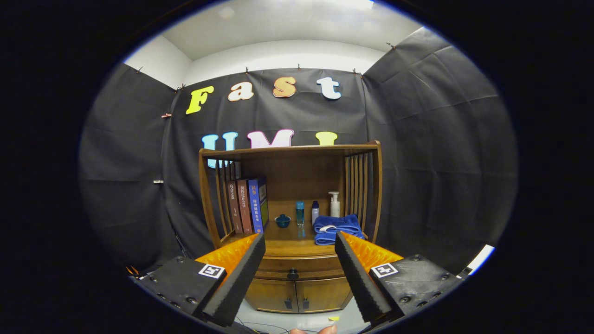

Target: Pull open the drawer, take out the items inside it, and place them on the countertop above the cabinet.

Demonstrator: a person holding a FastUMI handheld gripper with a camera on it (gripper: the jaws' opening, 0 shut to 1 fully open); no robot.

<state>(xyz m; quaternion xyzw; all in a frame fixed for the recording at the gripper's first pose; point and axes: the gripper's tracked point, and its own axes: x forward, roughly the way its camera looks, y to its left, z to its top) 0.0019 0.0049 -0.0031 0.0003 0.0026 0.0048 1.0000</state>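
A wooden cabinet stands ahead against the booth wall. Its drawer is closed, with a dark round knob at its middle, seen between my fingers and some way beyond them. Above the drawer is the countertop, under an open shelf frame. My gripper is open, with nothing between its fingers, and stands well short of the cabinet. The inside of the drawer is hidden.
On the countertop stand three books at the left, a small teal lidded bowl, a blue bottle, a small white bottle, a pump bottle and a folded blue towel. Two small doors lie under the drawer. A fingertip shows below.
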